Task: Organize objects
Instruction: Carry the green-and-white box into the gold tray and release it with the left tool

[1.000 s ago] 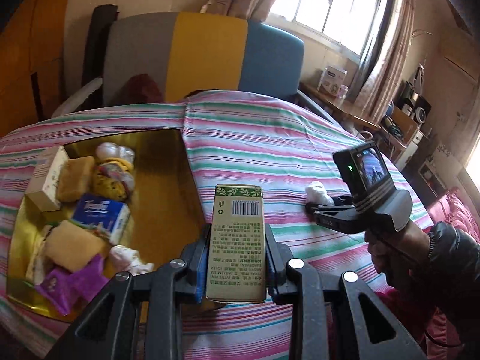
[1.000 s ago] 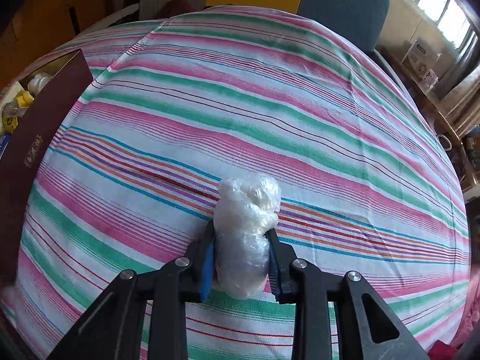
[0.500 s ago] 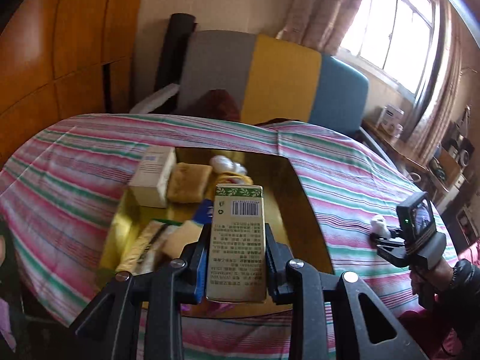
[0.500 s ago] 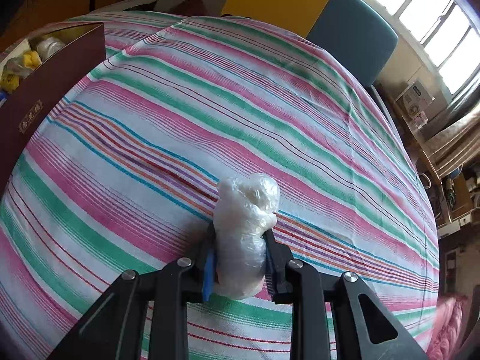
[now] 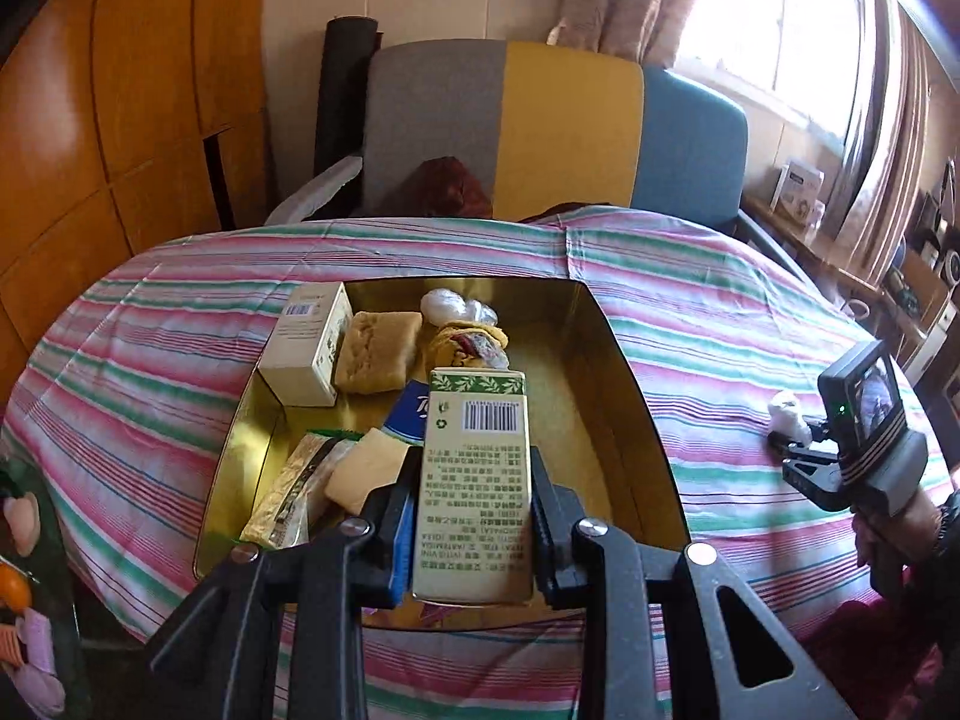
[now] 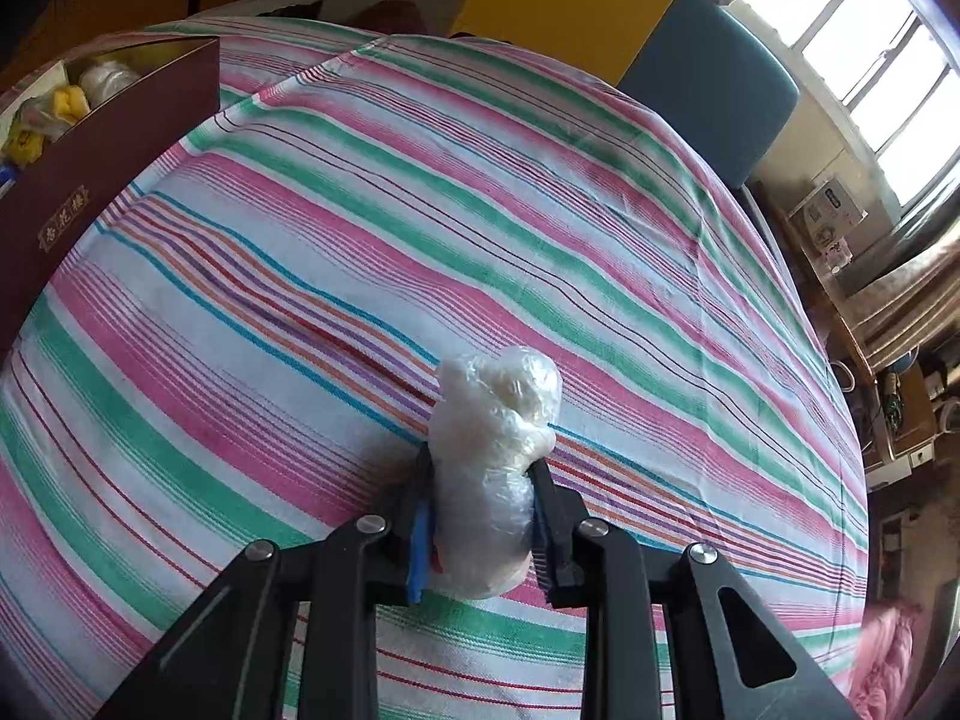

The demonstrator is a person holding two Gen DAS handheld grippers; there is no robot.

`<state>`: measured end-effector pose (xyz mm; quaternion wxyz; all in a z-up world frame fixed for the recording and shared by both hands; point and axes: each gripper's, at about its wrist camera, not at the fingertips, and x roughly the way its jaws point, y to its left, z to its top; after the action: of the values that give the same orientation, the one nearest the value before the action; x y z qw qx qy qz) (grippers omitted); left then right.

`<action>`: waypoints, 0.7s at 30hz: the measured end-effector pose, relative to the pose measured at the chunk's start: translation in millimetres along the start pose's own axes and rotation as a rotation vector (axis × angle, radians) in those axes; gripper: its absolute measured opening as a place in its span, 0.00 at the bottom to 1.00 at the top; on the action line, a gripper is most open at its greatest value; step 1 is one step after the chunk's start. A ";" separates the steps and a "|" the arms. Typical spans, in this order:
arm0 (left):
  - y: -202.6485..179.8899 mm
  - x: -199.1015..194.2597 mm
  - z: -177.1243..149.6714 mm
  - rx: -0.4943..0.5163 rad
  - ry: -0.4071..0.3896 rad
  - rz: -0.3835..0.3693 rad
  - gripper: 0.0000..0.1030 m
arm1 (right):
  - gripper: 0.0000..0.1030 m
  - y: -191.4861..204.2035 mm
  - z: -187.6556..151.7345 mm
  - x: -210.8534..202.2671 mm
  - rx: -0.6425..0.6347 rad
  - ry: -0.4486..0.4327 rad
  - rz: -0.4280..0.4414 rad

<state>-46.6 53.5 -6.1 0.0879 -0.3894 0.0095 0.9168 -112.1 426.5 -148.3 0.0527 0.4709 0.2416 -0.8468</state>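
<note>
The left gripper point(image 5: 474, 516) has its jaws clamped on the sides of a tall green-and-cream carton point(image 5: 474, 480), holding it upright over the gold-lined box point(image 5: 624, 396), probably so it can go down among the packets already inside. The right gripper point(image 6: 480, 516) has its jaws squeezed on a white plastic-wrapped bundle point(image 6: 492, 450), held above the striped tabletop point(image 6: 360, 210), well right of the box, apparently waiting its turn.

striped cloth point(image 6: 540, 192) covers the table; open box point(image 5: 624, 372) sits directly on it, gold inside, dark red outside with gold characters; rest of the cloth looks bare
</note>
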 end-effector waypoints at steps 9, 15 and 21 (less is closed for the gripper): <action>-10.8 11.3 3.2 0.042 0.014 0.011 0.29 | 0.27 -2.8 2.2 2.7 0.008 0.001 0.009; -16.2 24.2 6.9 0.055 0.037 -0.008 0.29 | 0.27 -2.4 2.7 2.6 0.008 0.000 0.010; -21.2 39.5 11.3 0.053 0.064 -0.040 0.29 | 0.27 -2.4 2.3 2.4 0.008 -0.001 0.011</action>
<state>-78.0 81.4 -25.4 0.1160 -0.4160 0.0289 0.9015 -116.0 427.8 -148.4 0.0558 0.4722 0.2357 -0.8475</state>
